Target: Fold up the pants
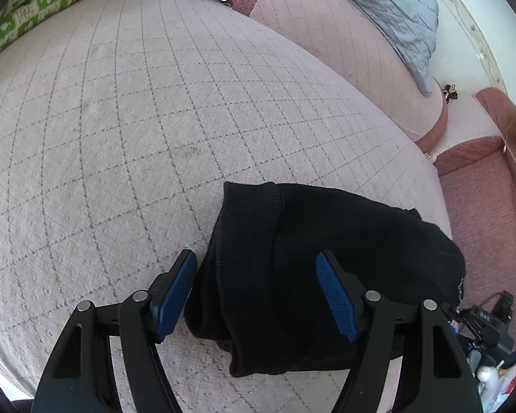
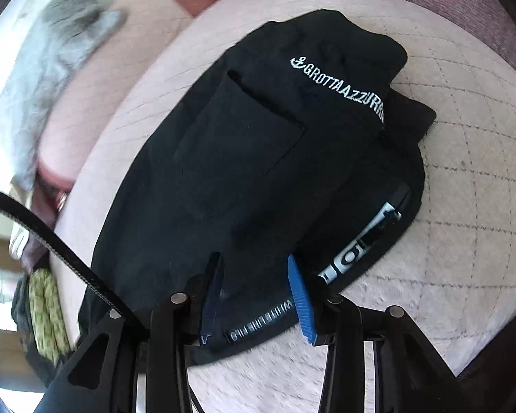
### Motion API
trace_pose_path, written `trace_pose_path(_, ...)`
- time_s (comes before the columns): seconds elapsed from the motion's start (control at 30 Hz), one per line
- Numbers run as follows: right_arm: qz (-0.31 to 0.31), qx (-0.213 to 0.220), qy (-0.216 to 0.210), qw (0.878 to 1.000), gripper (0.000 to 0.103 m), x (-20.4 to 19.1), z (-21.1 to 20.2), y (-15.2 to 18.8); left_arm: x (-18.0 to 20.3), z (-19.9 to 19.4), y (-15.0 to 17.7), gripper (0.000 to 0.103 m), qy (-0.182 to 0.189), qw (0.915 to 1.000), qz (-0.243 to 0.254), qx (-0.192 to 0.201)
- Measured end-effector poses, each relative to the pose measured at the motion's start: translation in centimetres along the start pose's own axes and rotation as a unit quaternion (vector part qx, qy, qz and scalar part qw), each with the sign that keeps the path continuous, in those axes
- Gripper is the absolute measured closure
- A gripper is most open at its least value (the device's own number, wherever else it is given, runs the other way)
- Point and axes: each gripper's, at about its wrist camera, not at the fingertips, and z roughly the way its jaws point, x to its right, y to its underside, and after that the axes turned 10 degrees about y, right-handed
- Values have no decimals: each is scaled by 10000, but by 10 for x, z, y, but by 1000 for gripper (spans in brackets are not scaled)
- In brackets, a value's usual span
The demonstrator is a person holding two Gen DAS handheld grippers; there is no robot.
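Observation:
Black pants point(image 2: 258, 158) lie folded into a compact bundle on a pale quilted cover point(image 2: 464, 206). White lettering, a back pocket and a printed waistband face up. My right gripper point(image 2: 254, 260) hangs over the near waistband edge; its jaws stand apart with fabric between them, and the pads do not seem to press on it. In the left wrist view the same pants point(image 1: 326, 241) show a ribbed cuff at their far end. My left gripper point(image 1: 255, 254) hovers wide open above that end, holding nothing.
The quilted cover point(image 1: 120, 120) stretches far to the left. A grey blanket point(image 1: 388, 10) lies on a pink cushion behind it, and green patterned cloth point(image 1: 34, 3) sits far left. Maroon upholstery point(image 1: 481, 189) borders the right. A black cable point(image 2: 51, 237) crosses the right view.

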Motion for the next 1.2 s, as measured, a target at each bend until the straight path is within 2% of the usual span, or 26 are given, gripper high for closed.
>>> trace_pose_path(0.07, 108, -78, 55, 9999, 30, -8, 6, -8, 1, 0, 0, 32, 23, 10000, -21, -13)
trace_pose_path(0.13, 116, -4, 104, 9999, 21, -19, 10, -14, 3, -1, 1, 32, 42, 10000, -29, -10)
trace_pose_path(0.2, -69, 247, 337, 9991, 37, -29, 9, -13, 3, -1, 2, 32, 25, 10000, -38, -8)
trace_pose_path(0.23, -218, 408, 455, 9979, 65, -32, 6, -11, 3, -2, 2, 32, 16, 10000, -46, -11)
trace_pose_path(0.27, -275, 472, 395, 9977, 90, -31, 3, -8, 2, -3, 2, 32, 25, 10000, -59, -15)
trace_pose_path(0.3, -261, 445, 223, 9984, 95, -23, 1, -6, 1, -5, 3, 32, 41, 10000, -79, -4)
trace_pose_path(0.4, -89, 412, -161, 9990, 95, 1, -9, -2, 3, -11, 1, 32, 183, 9997, -115, 77)
trace_pose_path(0.5, -159, 565, -251, 9980, 95, 10, -30, 6, 9, -19, 1, 32, 281, 9994, 37, 173)
trace_pose_path(0.6, -326, 565, -224, 9976, 95, 13, -42, 19, 22, -20, 6, 32, 277, 9989, 337, 179)
trace_pose_path(0.67, -531, 462, 36, 9975, 92, 16, -36, 24, 29, -16, 9, 32, 296, 9984, 478, 100)
trace_pose_path(0.73, -672, 184, 309, 9971, 84, 22, -24, 28, 35, -8, 12, 32, 142, 9981, 592, 14)
trace_pose_path(0.83, -600, 37, 170, 9980, 79, 35, -31, 30, 39, 8, 18, 32, -551, 9949, 820, -214)
trace_pose_path(0.9, -762, 434, 190, 9960, 78, 40, -51, 27, 38, 13, 20, 32, -705, 9929, 903, -327)
trace_pose_path(1.0, -979, 1052, 277, 9892, 62, 41, -74, 10, 41, 13, 19, 27, -658, 9933, 887, -327)
trace_pose_path(1.07, -994, 1386, 102, 9853, 61, 34, -80, -16, 40, 14, 18, 26, -643, 9936, 871, -326)
trace_pose_path(1.13, -1016, 1482, -231, 9834, 61, 31, -75, -37, 40, 17, 18, 25, -650, 9935, 881, -309)
trace_pose_path(1.2, -968, 1271, -626, 9852, 61, 30, -58, -57, 44, 19, 20, 25, -694, 9930, 921, -264)
